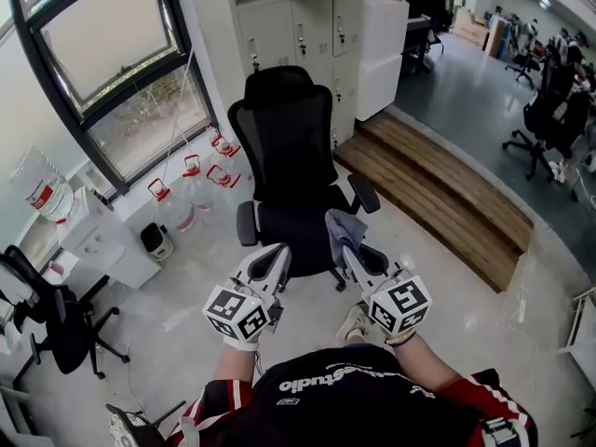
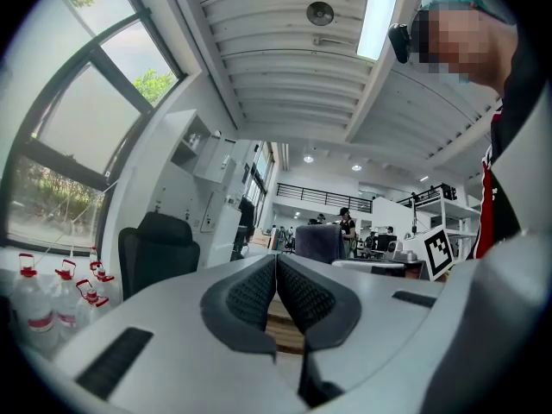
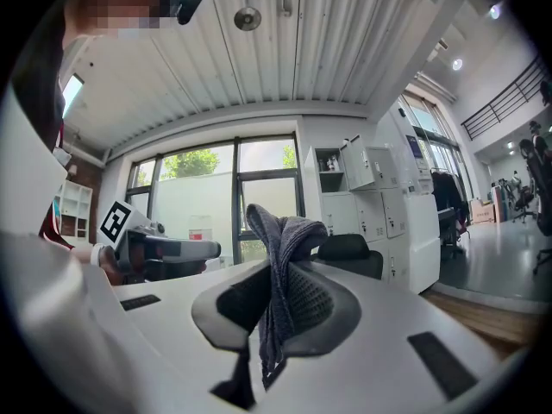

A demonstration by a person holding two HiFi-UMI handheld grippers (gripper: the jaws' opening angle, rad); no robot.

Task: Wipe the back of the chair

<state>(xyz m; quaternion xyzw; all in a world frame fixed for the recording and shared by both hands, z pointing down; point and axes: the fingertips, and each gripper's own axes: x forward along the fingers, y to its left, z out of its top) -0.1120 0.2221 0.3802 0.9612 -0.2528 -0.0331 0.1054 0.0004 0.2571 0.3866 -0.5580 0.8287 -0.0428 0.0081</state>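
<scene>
A black office chair (image 1: 289, 147) stands ahead of me on the pale floor, its seat toward me and its tall back (image 1: 282, 124) with headrest behind the seat. My right gripper (image 1: 350, 252) is shut on a grey-blue cloth (image 1: 341, 229), near the chair's right armrest. In the right gripper view the cloth (image 3: 278, 248) stands up bunched between the pads of that gripper (image 3: 280, 298), with the chair (image 3: 349, 254) beyond. My left gripper (image 1: 277, 257) is shut and empty, short of the seat's front. Its pads meet in the left gripper view (image 2: 276, 276), where the chair (image 2: 157, 253) shows at left.
Several water bottles with red caps (image 1: 191, 189) stand on the floor left of the chair under the window. White lockers (image 1: 312, 26) rise behind it. A wooden step (image 1: 438, 184) runs to the right. A low white cabinet (image 1: 102, 240) and another black chair (image 1: 56, 324) are at left.
</scene>
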